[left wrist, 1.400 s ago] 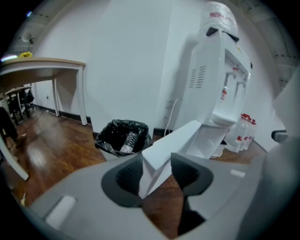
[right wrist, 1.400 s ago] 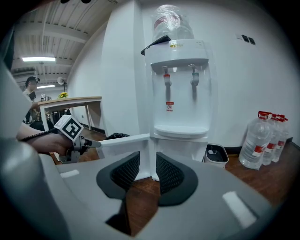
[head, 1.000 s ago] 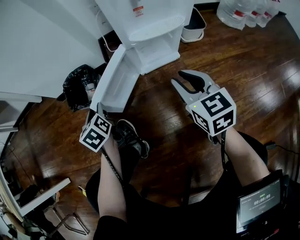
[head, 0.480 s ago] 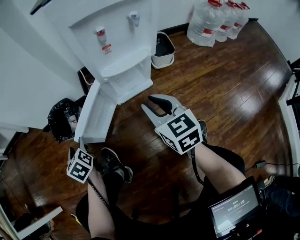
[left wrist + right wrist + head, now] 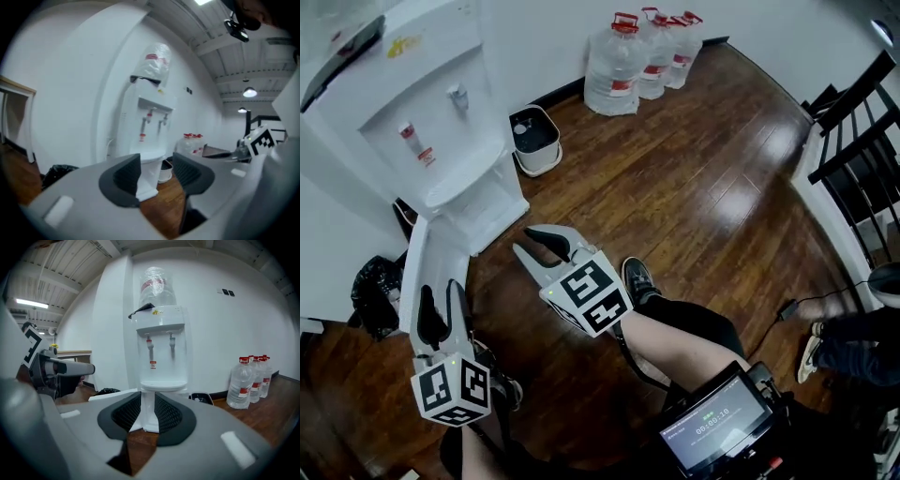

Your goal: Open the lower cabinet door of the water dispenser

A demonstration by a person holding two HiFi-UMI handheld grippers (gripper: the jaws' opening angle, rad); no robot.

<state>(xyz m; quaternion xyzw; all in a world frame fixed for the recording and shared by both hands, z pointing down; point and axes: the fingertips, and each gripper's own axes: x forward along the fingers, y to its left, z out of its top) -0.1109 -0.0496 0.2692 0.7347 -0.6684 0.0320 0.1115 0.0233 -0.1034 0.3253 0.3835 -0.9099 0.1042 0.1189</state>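
The white water dispenser (image 5: 422, 122) stands at the upper left of the head view, and its lower cabinet door (image 5: 422, 267) is swung out wide toward me. My left gripper (image 5: 441, 292) hovers over the open door's near end. Its jaws are apart and closing with nothing between them, and they touch nothing. My right gripper (image 5: 525, 242) hangs above the floor right of the door, jaws narrowly apart and empty. The left gripper view has the left gripper (image 5: 157, 171) facing the dispenser (image 5: 150, 122) from a distance. In its own view the right gripper (image 5: 147, 416) faces the dispenser (image 5: 161, 362) and the door (image 5: 117, 393).
Several large water bottles (image 5: 637, 56) stand by the far wall, and a small white bin (image 5: 534, 139) sits right of the dispenser. A black bag (image 5: 373, 295) lies left of the door. A black chair (image 5: 853, 141) and another person's feet (image 5: 825, 347) are at the right.
My left gripper has come off the door's edge, risen and turned to point toward the dispenser. The door stays open. The right gripper lifted a little, and the head view swung right.
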